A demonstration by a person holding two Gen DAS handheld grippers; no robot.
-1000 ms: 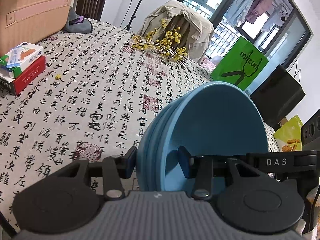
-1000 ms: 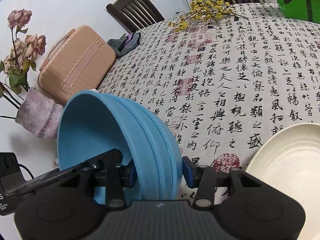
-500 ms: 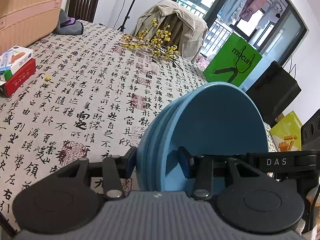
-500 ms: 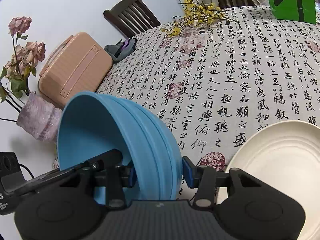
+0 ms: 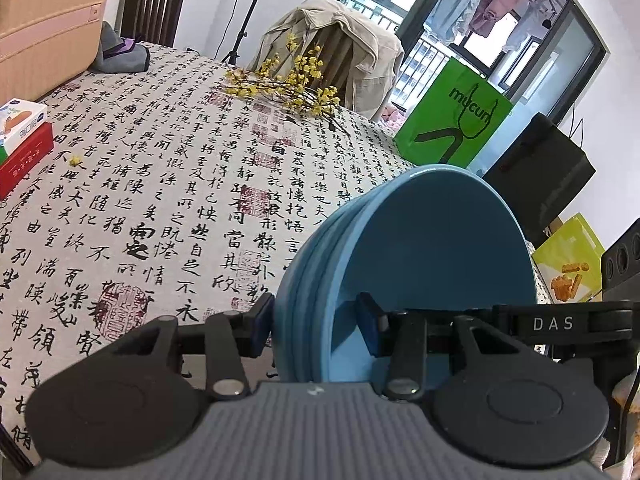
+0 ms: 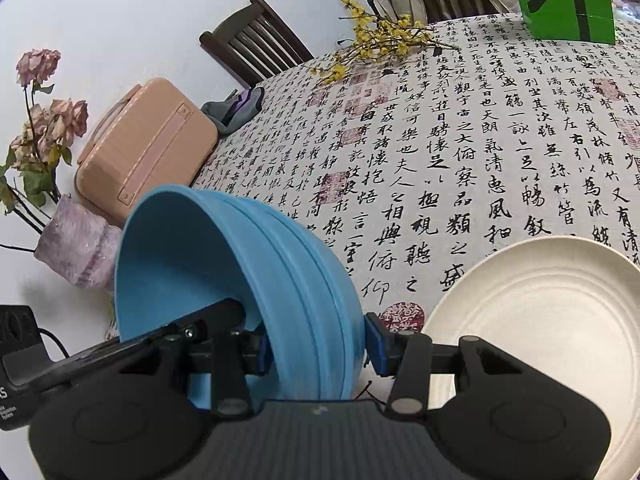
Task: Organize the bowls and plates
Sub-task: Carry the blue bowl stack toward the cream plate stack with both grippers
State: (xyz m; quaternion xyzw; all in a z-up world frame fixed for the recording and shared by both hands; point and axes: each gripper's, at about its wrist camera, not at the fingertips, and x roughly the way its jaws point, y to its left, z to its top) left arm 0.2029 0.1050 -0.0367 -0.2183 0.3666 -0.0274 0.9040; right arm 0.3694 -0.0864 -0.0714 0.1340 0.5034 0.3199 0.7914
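1. Against the earlier frames, the cream plate (image 6: 536, 344) fills far more of the right wrist view's lower right. In the left wrist view the red box (image 5: 24, 160) has slid toward the left edge and more of the green bag (image 5: 452, 120) shows. The grip itself looks unchanged.
2. Readable writing: "DAS" on the black bar at the right of the left wrist view; the green bag's lettering looks like "mucun". The tablecloth (image 5: 160, 184) carries black Chinese calligraphy with red seal stamps.
3. The left gripper (image 5: 316, 320) is clamped on the near rim of the stack of blue bowls (image 5: 420, 248), one pad outside, one inside.
4. The right gripper (image 6: 320, 350) pinches the stack's opposite rim, the cream plate just to its right.
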